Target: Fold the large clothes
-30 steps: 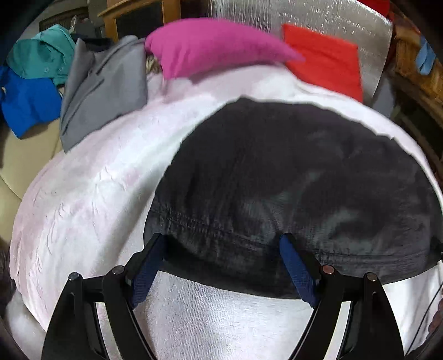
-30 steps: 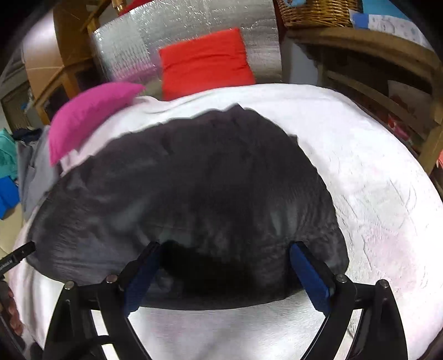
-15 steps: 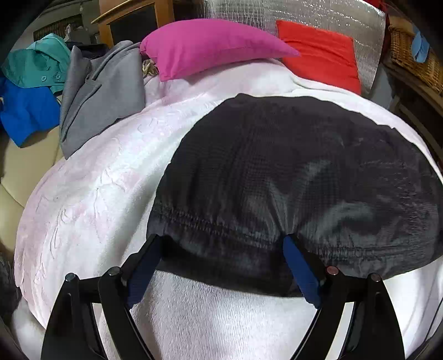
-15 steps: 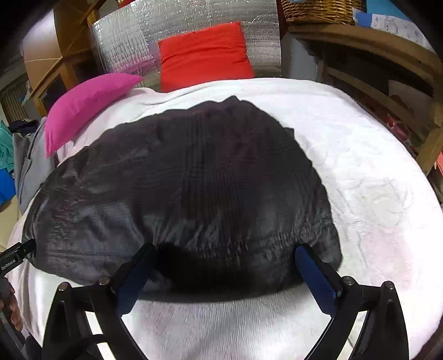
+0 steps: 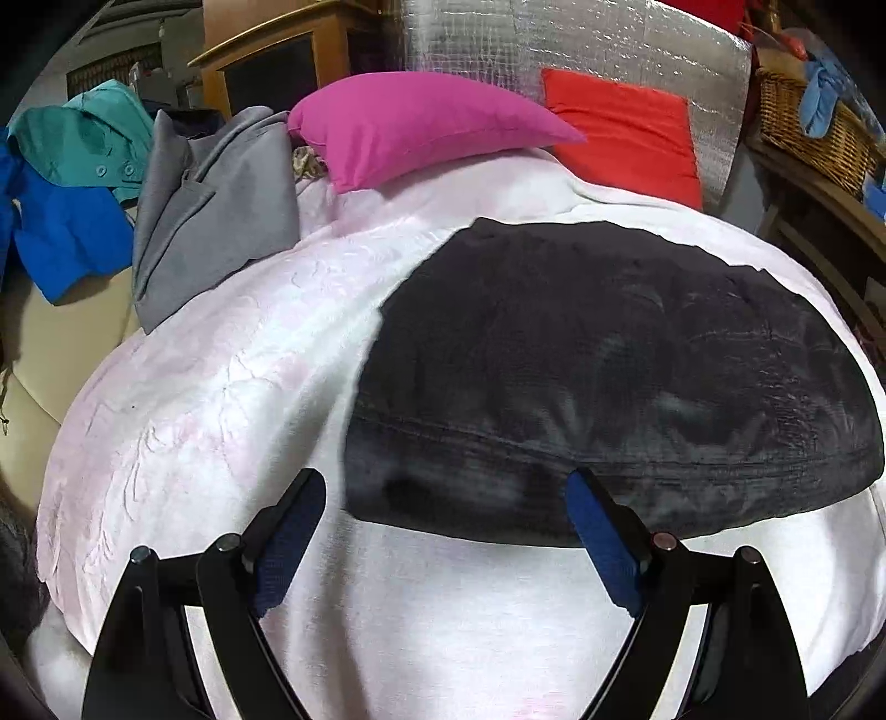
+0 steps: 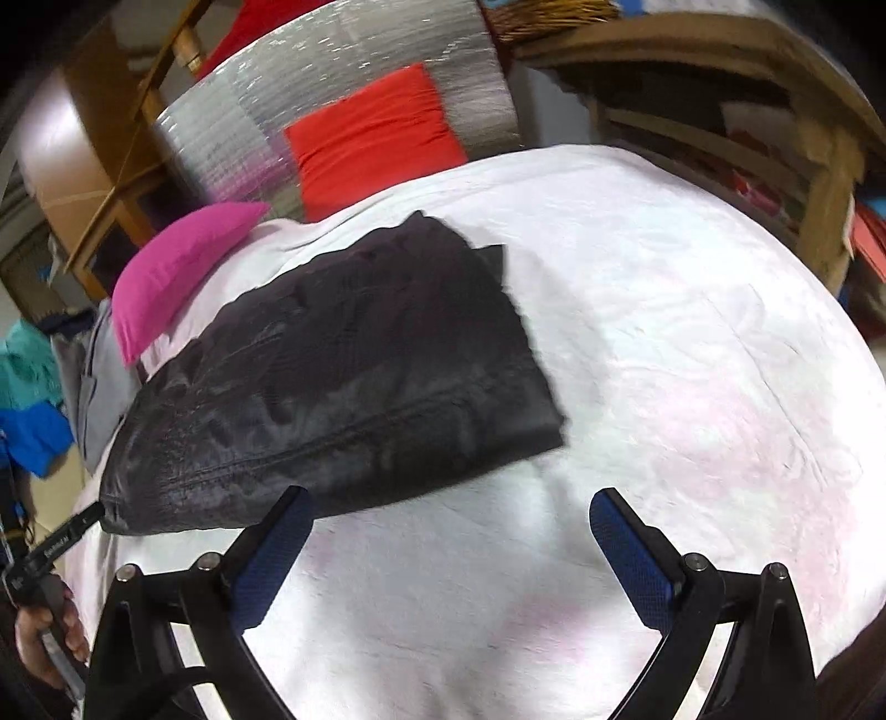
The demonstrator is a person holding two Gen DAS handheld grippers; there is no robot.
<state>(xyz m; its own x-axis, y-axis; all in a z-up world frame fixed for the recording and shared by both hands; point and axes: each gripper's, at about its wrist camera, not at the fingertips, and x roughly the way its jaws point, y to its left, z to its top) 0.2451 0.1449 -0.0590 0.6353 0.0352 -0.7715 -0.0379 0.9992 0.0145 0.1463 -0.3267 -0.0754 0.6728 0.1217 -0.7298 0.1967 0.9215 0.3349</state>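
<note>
Left gripper [image 5: 446,534] jaws wide, empty, at folded black garment's [image 5: 598,360] near-left hem. Right gripper [image 6: 451,554] also wide, empty; garment [image 6: 354,382] lies upper left of it, long axis running left-right. Left hand nearer. Pink pillow [image 5: 421,124] beyond.

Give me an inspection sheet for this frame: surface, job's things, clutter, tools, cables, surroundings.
Surface: white-pink textured blanket, rumpled.
Job's things: dark grey shiny folded garment, lying flat on the blanket.
Clutter: magenta pillow, red cushion, grey jacket, teal and blue clothes.
Tools: left tool open, holding nothing; right tool open, beside the garment.
Cables: nothing seen.
Surroundings: silver foil panel, wicker basket, wooden shelves.
</note>
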